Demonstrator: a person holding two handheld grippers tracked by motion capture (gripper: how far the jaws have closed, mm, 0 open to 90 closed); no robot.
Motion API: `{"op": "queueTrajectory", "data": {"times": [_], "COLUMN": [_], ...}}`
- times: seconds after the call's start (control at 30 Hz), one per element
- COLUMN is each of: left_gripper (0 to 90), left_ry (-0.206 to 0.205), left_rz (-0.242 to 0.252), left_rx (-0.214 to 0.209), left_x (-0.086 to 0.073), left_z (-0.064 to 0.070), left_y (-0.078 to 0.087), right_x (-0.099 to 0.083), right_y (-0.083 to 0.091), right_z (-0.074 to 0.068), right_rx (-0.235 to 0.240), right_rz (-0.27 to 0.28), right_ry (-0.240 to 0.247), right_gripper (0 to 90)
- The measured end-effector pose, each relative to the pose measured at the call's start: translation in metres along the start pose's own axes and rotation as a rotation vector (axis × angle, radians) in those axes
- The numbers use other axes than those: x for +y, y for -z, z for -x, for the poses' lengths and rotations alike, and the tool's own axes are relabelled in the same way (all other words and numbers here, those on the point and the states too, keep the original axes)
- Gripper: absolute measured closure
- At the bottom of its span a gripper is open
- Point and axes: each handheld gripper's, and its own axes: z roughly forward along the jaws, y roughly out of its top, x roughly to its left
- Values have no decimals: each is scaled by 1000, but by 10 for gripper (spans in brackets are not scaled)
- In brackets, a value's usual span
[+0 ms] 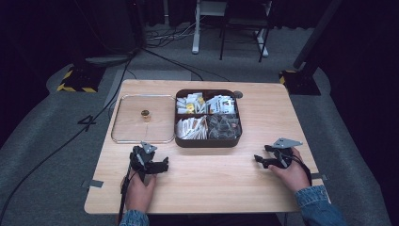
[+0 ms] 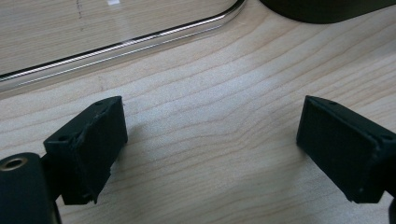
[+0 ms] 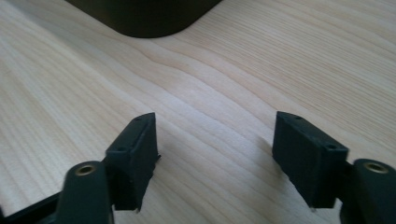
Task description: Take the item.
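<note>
A dark brown box (image 1: 207, 141) with four compartments of packets and sachets stands at the middle of the wooden table (image 1: 211, 183). To its left lies a clear lid (image 1: 127, 134) with a small gold knob (image 1: 145, 113). My left gripper (image 1: 157, 165) rests on the table just below the lid, open, with nothing between its jaws (image 2: 212, 149). The lid's clear rim (image 2: 140, 39) and a corner of the box (image 2: 322, 9) lie ahead of it. My right gripper (image 1: 260, 160) rests to the right of the box, open and empty (image 3: 215, 154), facing the box's corner (image 3: 144, 18).
Beyond the table's far edge are a grey floor, black cables (image 1: 61, 146), stand bases with yellow-black tape (image 1: 75, 80) and white desk legs (image 1: 195, 28). A small grey round thing (image 1: 238, 94) lies behind the box. Bare wood lies between the two grippers.
</note>
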Motion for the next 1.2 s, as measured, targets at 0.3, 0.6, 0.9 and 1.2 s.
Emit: {"op": "queueTrajectory", "data": {"times": [0.3, 0.6, 0.9, 1.2], "left_gripper": [88, 87, 87, 85], "left_ry": [-7, -23, -23, -25], "left_rz": [1, 2, 3, 2], "left_rx": [0, -16, -16, -22], "left_x": [1, 2, 2, 3], "left_z": [0, -2, -2, -2], "left_y": [-1, -2, -2, -3], "right_x": [17, 43, 71, 102], "right_y": [8, 19, 30, 32], "right_z": [-10, -11, -5, -1], "right_rx": [73, 92, 105, 98], "right_rz": [11, 43, 70, 75], "right_ry": [-37, -77, -85, -56], "right_gripper": [495, 493, 505, 519]}}
